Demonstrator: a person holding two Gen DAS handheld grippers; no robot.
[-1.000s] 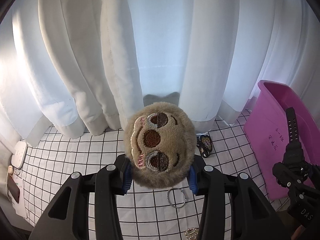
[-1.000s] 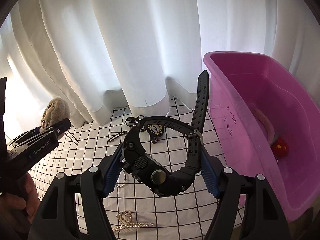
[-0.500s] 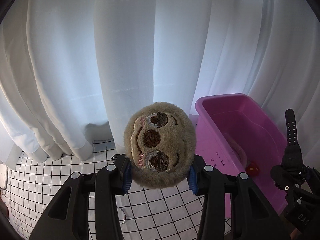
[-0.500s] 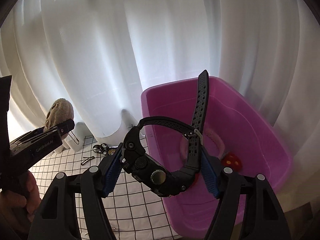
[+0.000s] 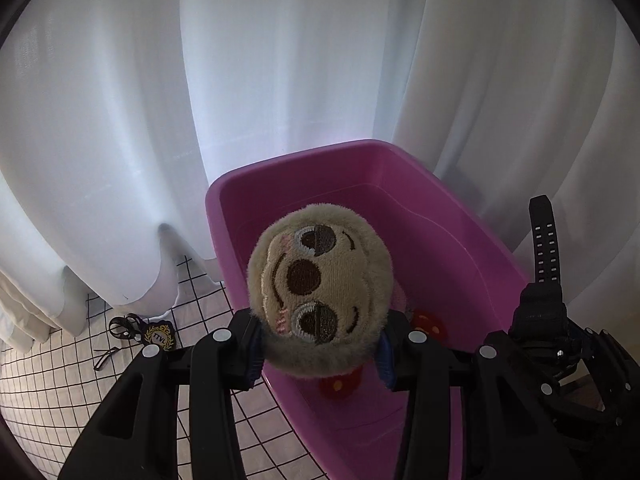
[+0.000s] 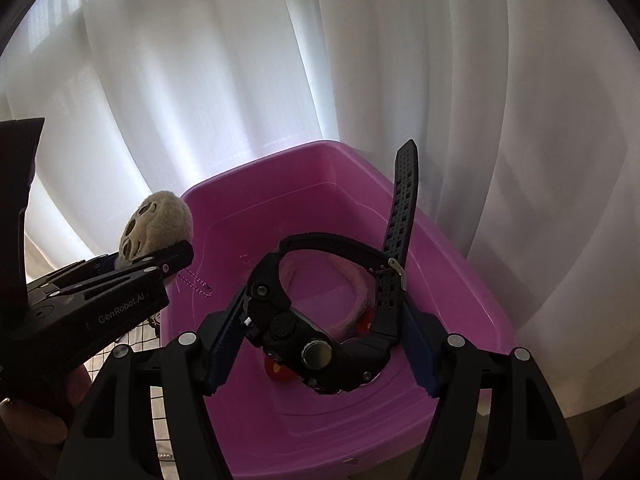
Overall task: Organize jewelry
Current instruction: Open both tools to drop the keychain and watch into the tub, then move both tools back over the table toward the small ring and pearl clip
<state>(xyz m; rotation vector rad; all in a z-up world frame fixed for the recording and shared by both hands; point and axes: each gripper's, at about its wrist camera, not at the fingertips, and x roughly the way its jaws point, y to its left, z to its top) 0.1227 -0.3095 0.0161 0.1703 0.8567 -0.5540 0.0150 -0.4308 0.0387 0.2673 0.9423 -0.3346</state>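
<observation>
Two grippers hang over a pink tub [image 5: 440,216], each pinching something. The left gripper [image 5: 320,350] is pressed onto a round plush sloth head [image 5: 320,292], its blue pads squeezing the fur on both sides, face turned up toward the camera; from the right wrist view a thin bead chain [image 6: 196,282] dangles below the plush. The right gripper [image 6: 320,344] is clamped on a black watch [image 6: 320,344], its case down between the pads and the free strap end sticking upright (the strap loop stands above the case). Inside the tub lie a pink fuzzy band [image 6: 352,280] and small red pieces with yellow dots [image 5: 428,322]. Left of the tub, on the black-gridded white table [image 5: 60,372], sit a dark badge with gold lettering [image 5: 160,336] and a hair clip [image 5: 105,358], near the foot of a white curtain [image 5: 280,60].
</observation>
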